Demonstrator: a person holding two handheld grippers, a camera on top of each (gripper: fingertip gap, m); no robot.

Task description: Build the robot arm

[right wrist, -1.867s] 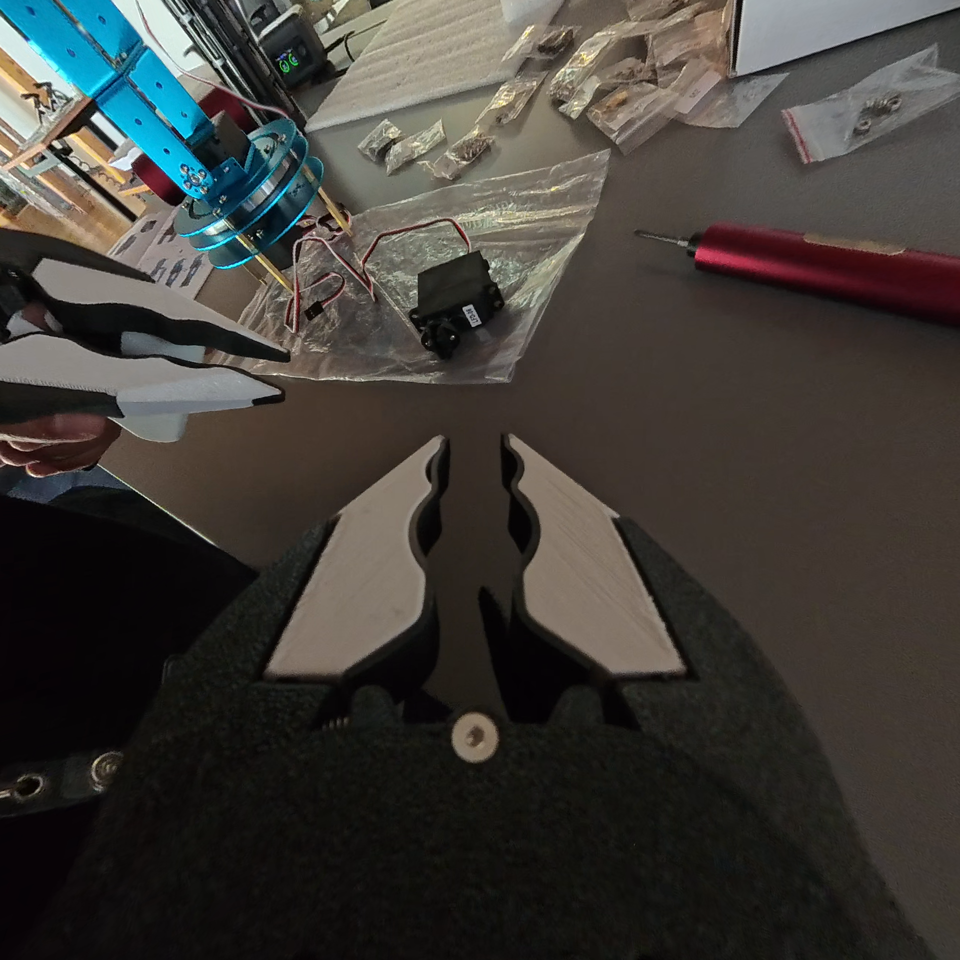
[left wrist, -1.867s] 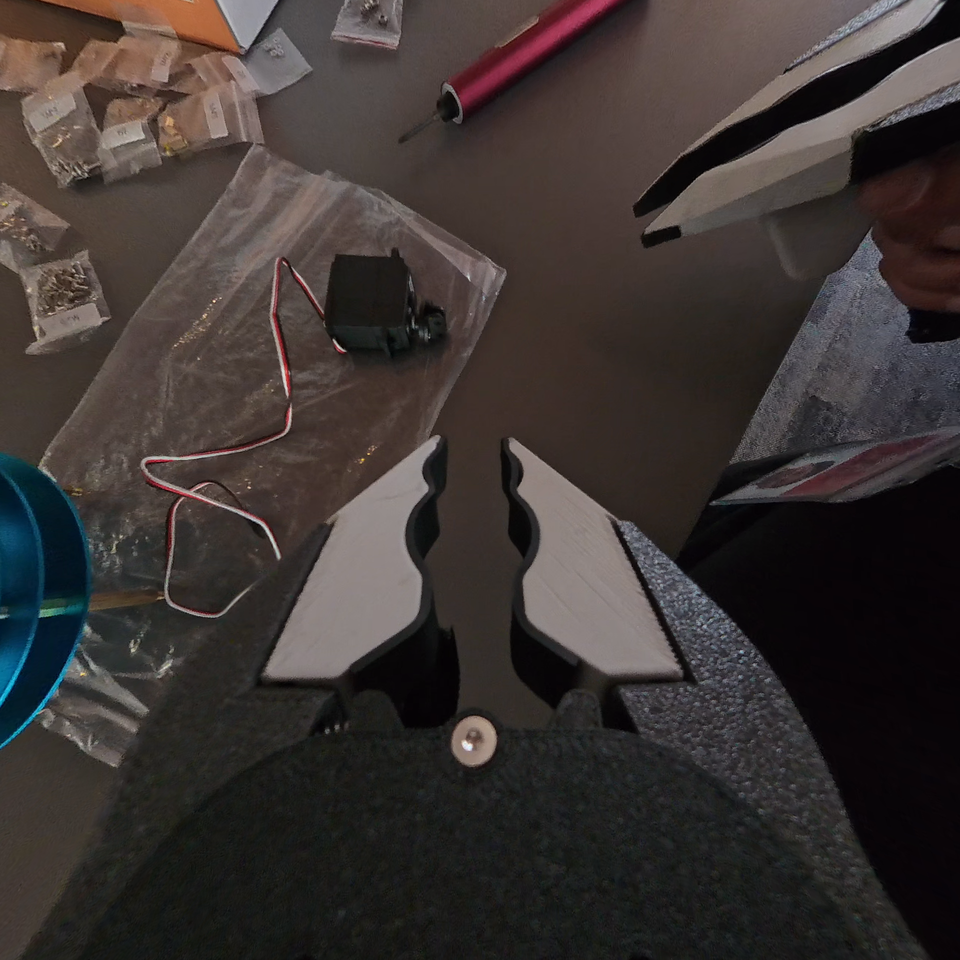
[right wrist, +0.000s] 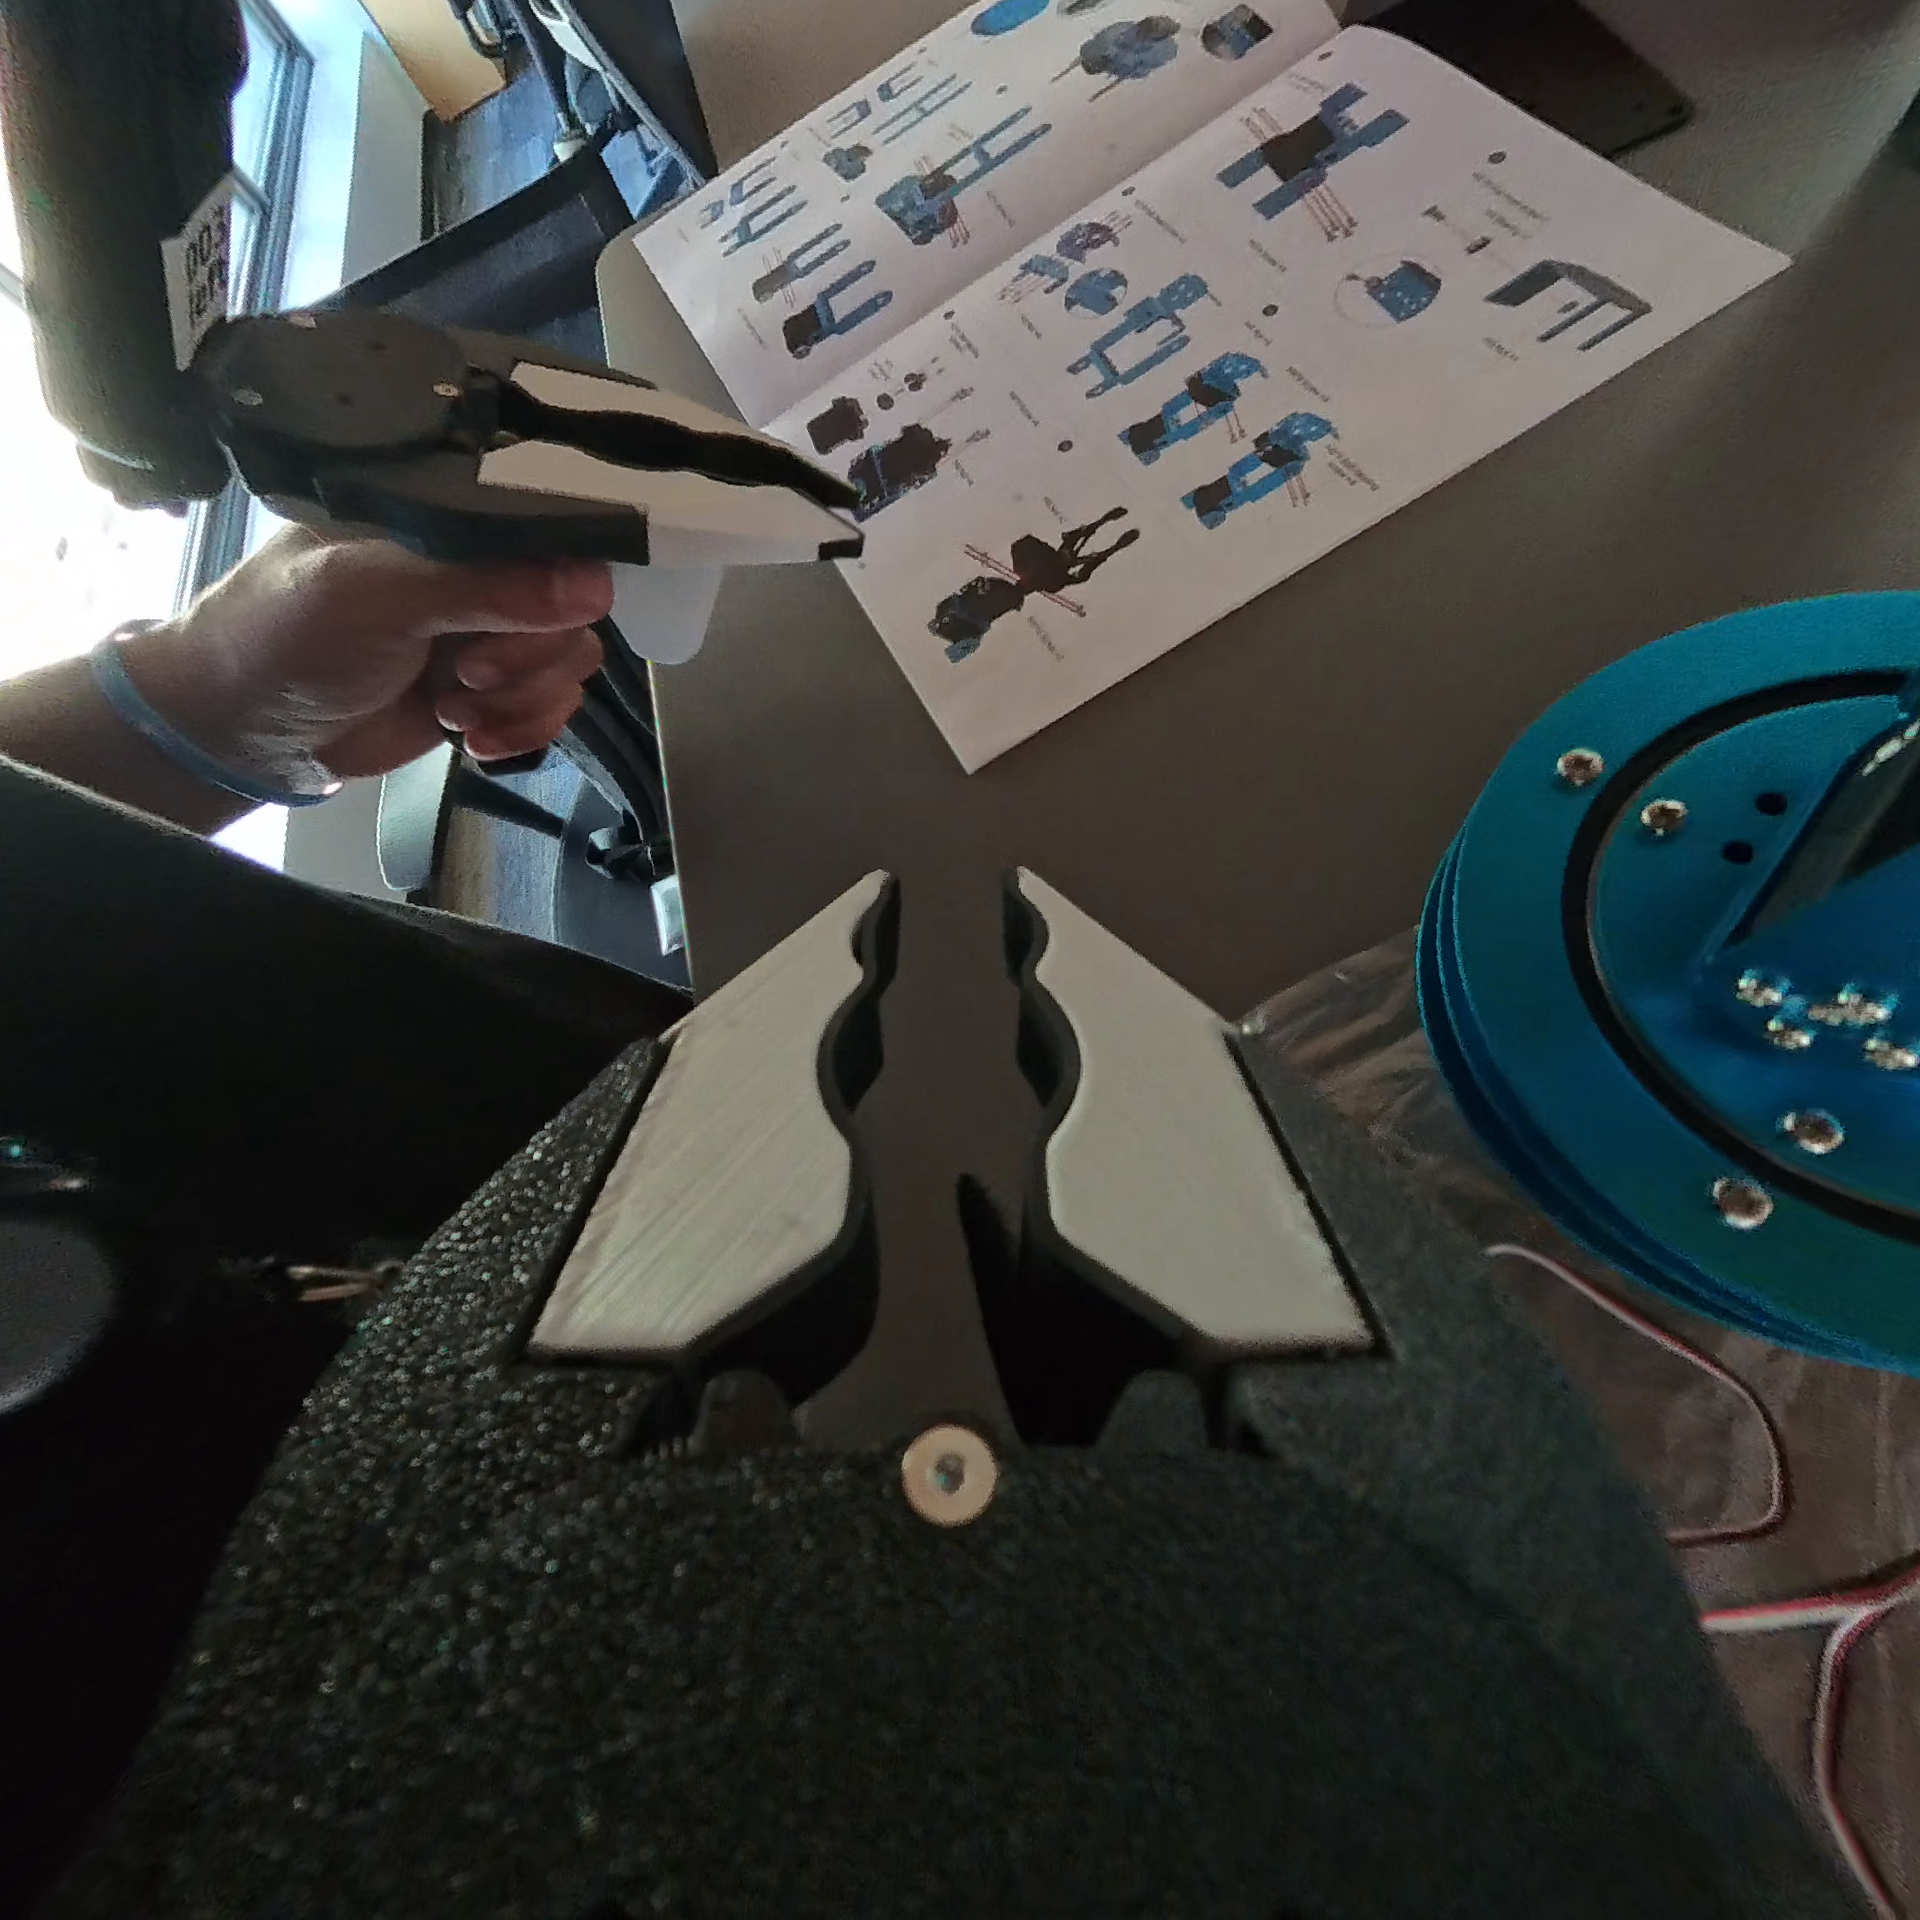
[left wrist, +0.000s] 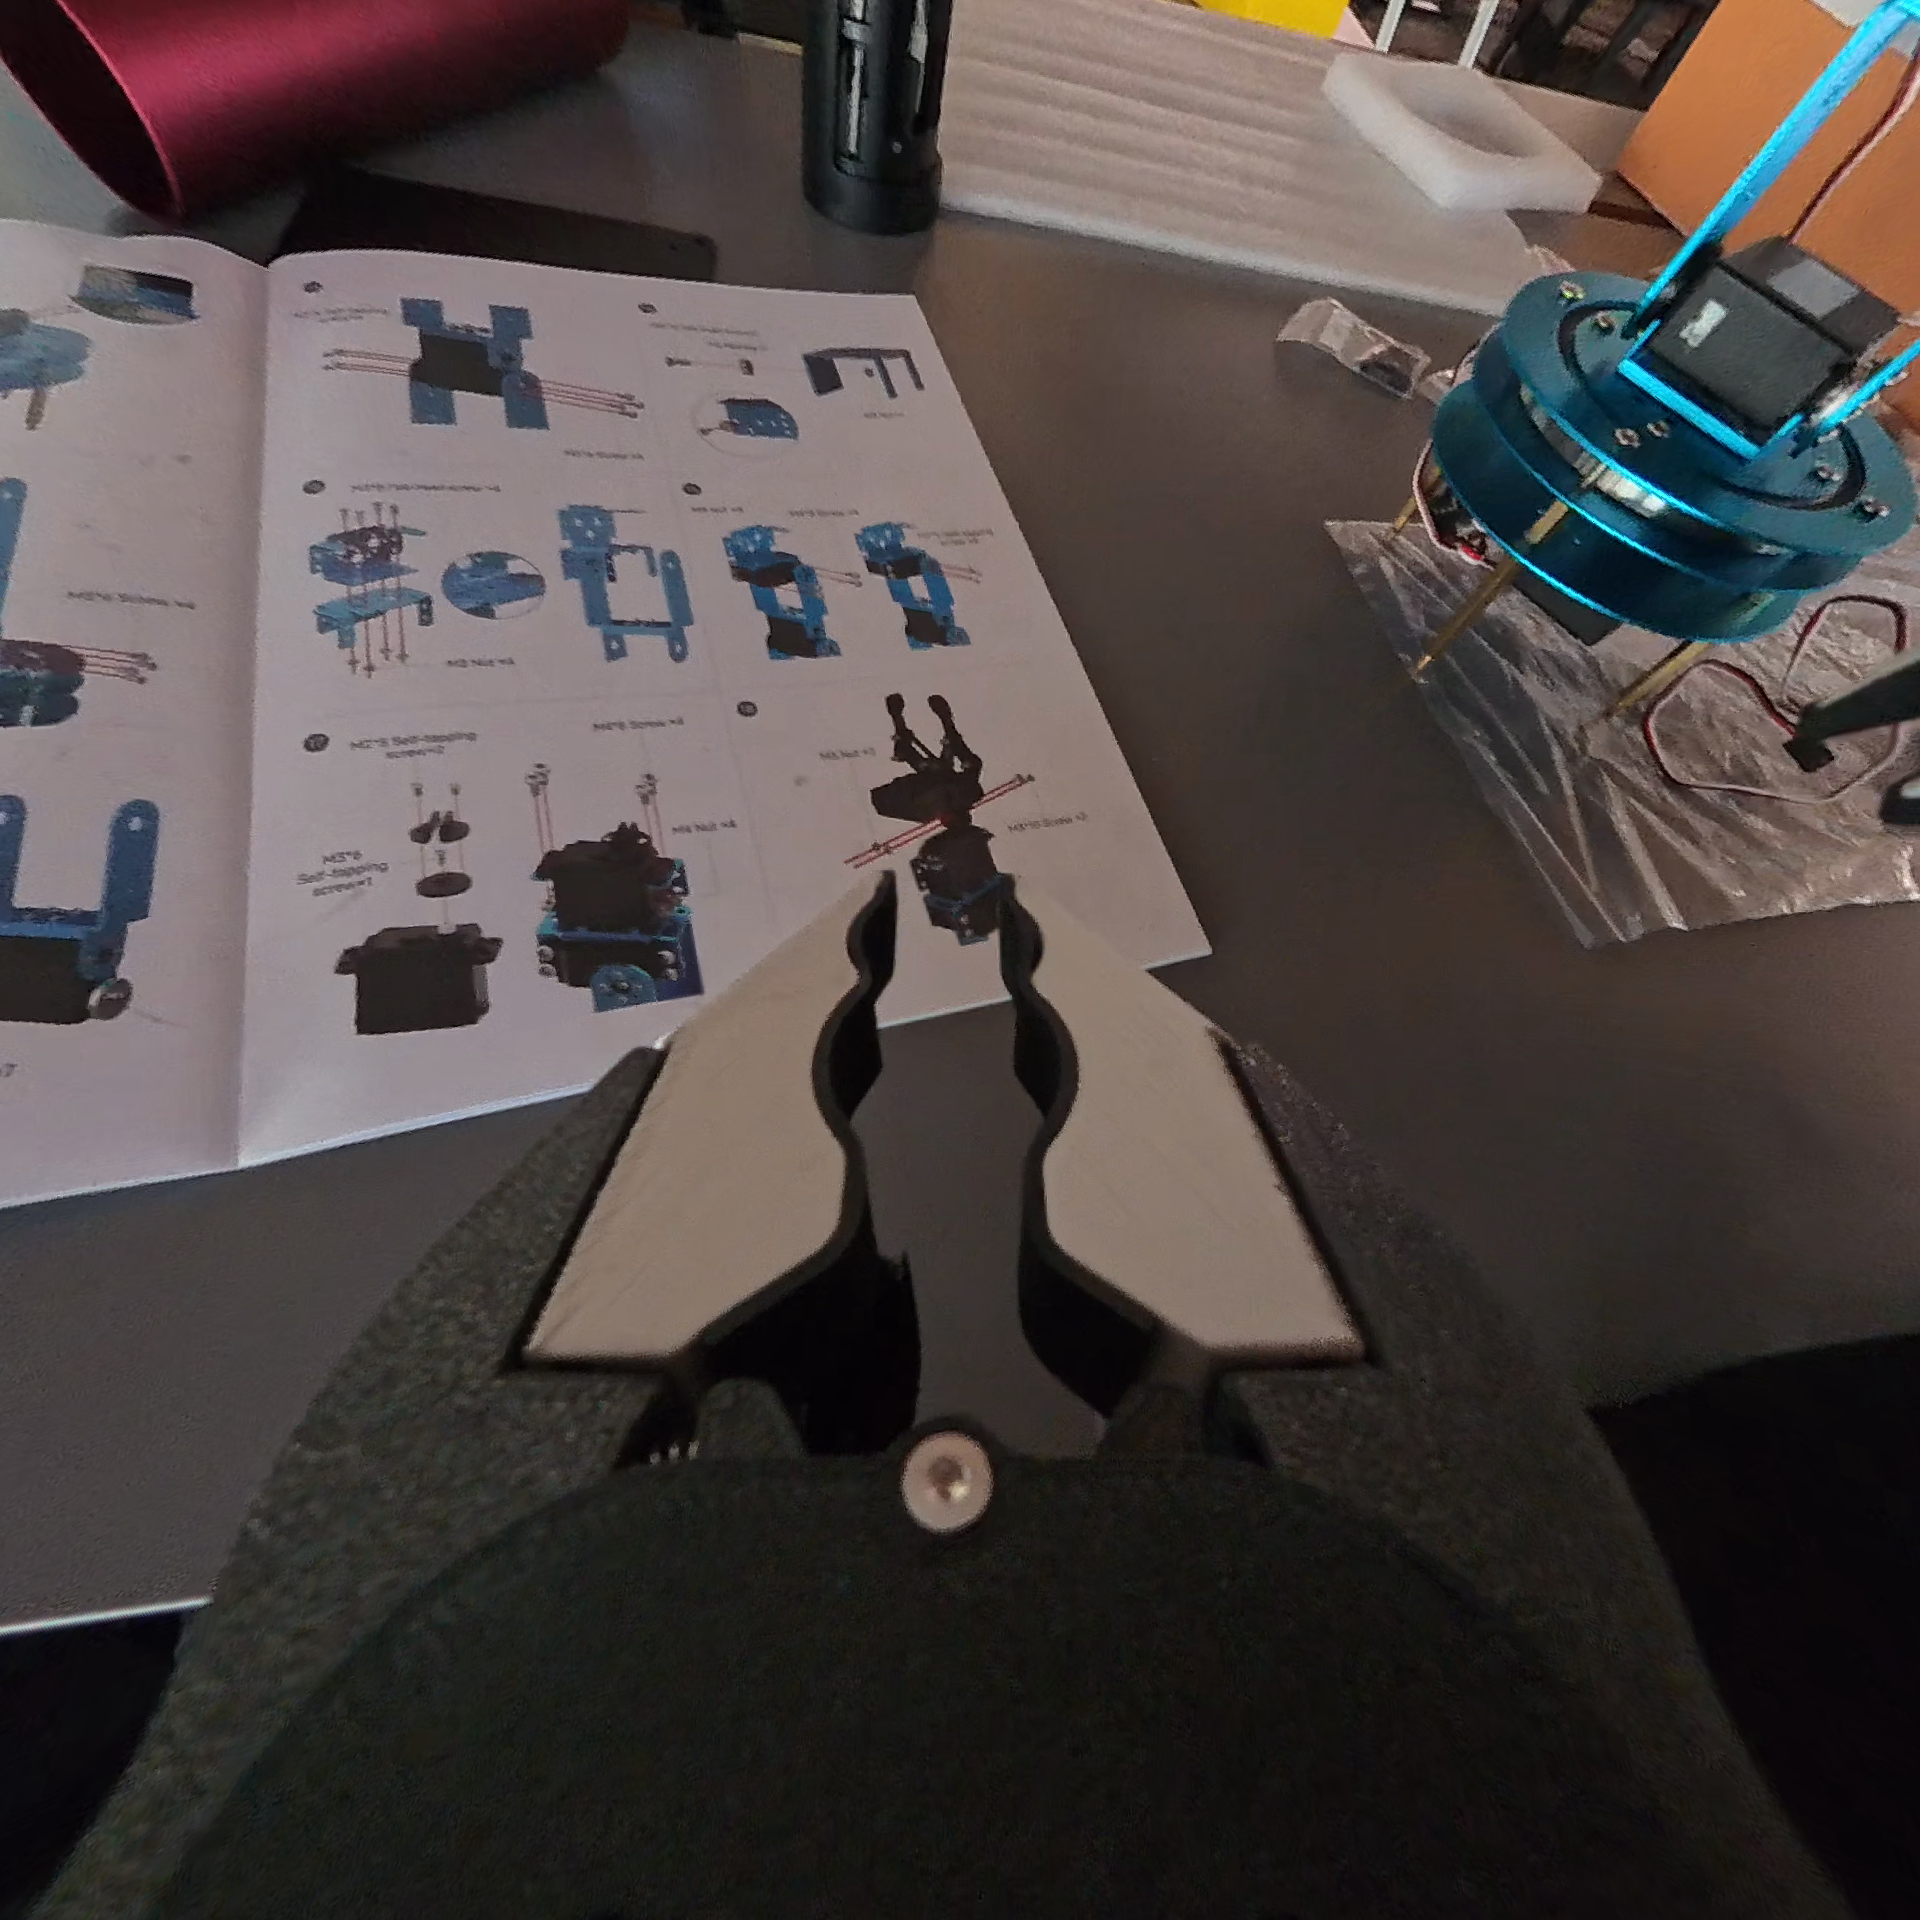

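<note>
The left gripper (left wrist: 948,914) hangs over the dark table (left wrist: 1299,1091) with its jaws parted by a narrow gap and nothing between them; its tips sit above the near right corner of an open instruction booklet (left wrist: 582,644), though whether they touch the page cannot be told. The booklet lies flat toward the table's left side, its pages covered with drawings of blue and black parts. Beyond it, near the far edge, stand a dark red tube (left wrist: 260,83) lying on its side and an upright black cylinder (left wrist: 878,114), with a sheet of white foam (left wrist: 1195,145) beside them. Toward the right side of the table a round blue metal base (left wrist: 1662,540) stands on thin brass legs on a crinkled clear plastic bag (left wrist: 1621,831), carrying a black motor block (left wrist: 1756,343) in a blue bracket; red, white and black wires (left wrist: 1766,748) loop over the plastic. The right gripper (right wrist: 951,914) is likewise released and empty, held above bare table just beside that blue base and the edge of the plastic, well short of the booklet. In the right wrist view a hand (right wrist: 416,665) with a blue wristband holds the left gripper out over the booklet's near edge.
</note>
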